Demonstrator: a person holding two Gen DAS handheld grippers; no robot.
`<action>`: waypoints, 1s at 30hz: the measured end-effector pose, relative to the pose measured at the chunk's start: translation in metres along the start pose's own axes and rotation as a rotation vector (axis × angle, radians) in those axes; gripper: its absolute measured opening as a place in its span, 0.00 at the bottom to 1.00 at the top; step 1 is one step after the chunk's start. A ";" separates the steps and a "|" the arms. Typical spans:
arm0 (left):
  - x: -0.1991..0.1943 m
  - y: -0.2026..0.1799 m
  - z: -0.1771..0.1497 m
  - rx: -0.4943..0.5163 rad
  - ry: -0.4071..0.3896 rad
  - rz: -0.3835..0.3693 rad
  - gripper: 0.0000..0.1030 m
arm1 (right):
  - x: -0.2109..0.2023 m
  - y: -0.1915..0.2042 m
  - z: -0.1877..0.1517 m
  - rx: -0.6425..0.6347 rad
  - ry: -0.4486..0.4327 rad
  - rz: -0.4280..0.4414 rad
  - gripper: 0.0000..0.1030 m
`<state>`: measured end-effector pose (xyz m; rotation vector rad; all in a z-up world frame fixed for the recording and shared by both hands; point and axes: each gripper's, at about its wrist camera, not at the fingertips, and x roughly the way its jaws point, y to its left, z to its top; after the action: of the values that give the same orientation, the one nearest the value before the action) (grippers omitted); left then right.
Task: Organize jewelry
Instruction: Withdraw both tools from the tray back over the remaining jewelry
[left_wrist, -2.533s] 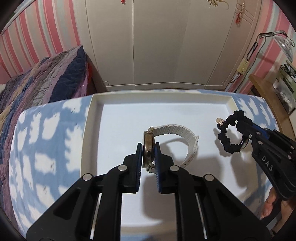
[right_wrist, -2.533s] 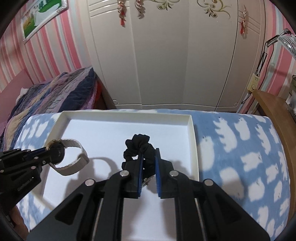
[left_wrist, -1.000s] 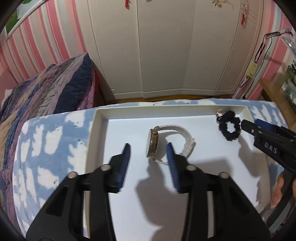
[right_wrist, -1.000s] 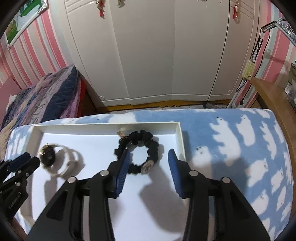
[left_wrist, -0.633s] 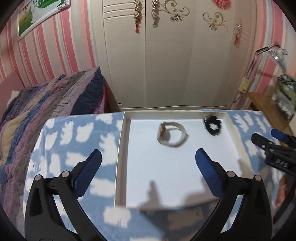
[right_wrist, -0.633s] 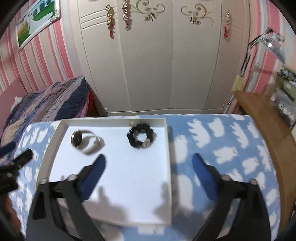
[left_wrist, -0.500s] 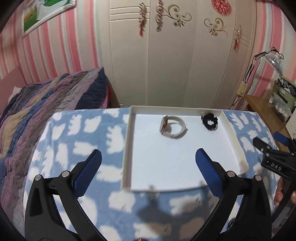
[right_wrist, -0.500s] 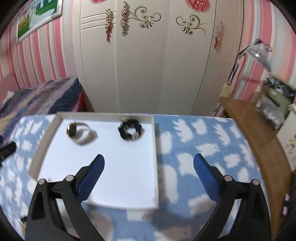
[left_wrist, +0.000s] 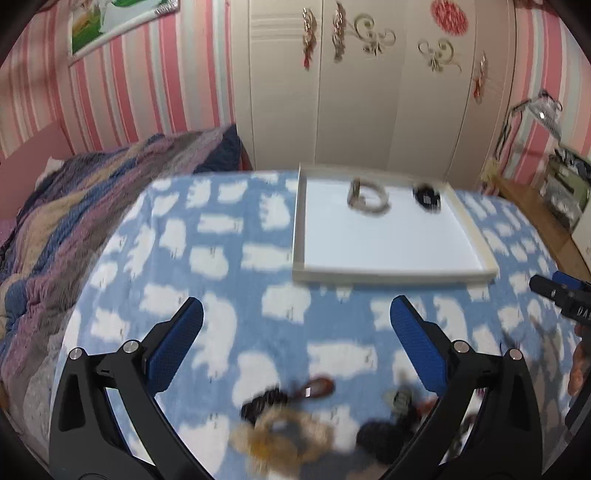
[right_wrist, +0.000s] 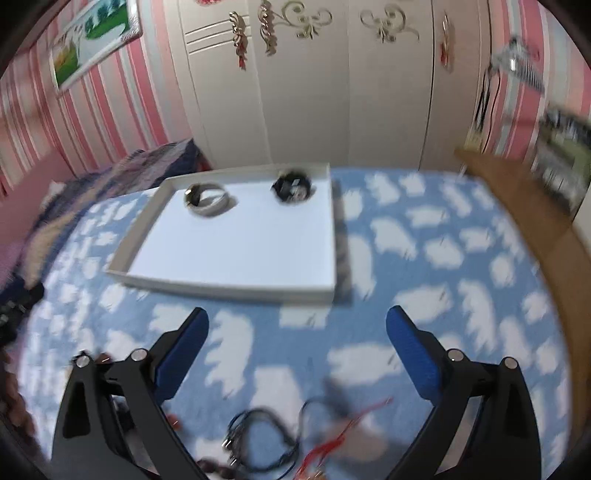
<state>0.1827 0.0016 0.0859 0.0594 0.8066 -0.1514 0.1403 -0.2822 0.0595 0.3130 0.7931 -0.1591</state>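
Note:
A white tray (left_wrist: 391, 274) lies on the blue cloud-print cloth. In it are a watch with a white band (left_wrist: 366, 196) and a black scrunchie (left_wrist: 426, 196); both also show in the right wrist view, the watch (right_wrist: 207, 199) and the scrunchie (right_wrist: 291, 189). My left gripper (left_wrist: 295, 332) is open and empty, well short of the tray. My right gripper (right_wrist: 297, 339) is open and empty too. Loose jewelry lies near me: a brown scrunchie and dark pieces (left_wrist: 291, 424), a black cord bracelet (right_wrist: 258, 439) and a red cord (right_wrist: 343, 428).
A striped quilt (left_wrist: 74, 206) covers the bed at the left. White wardrobe doors (left_wrist: 369, 92) stand behind. A wooden desk (right_wrist: 524, 206) with a lamp runs along the right. The right gripper's tip (left_wrist: 561, 295) shows at the right edge of the left wrist view.
Both grippers let go of the watch and the scrunchie in the tray, opened wide and pulled back toward me. The pile of loose jewelry has come into view.

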 end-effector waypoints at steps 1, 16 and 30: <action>-0.001 0.001 -0.005 0.012 0.024 -0.013 0.97 | 0.001 -0.002 -0.005 0.010 0.028 -0.012 0.94; -0.022 0.014 -0.046 -0.010 0.126 0.003 0.97 | -0.022 0.011 -0.041 -0.093 0.094 -0.195 0.94; -0.025 -0.012 -0.054 0.038 0.165 -0.123 0.97 | -0.020 0.015 -0.051 -0.080 0.149 -0.134 0.94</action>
<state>0.1253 -0.0018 0.0665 0.0591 0.9723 -0.2806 0.0958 -0.2510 0.0435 0.1978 0.9660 -0.2313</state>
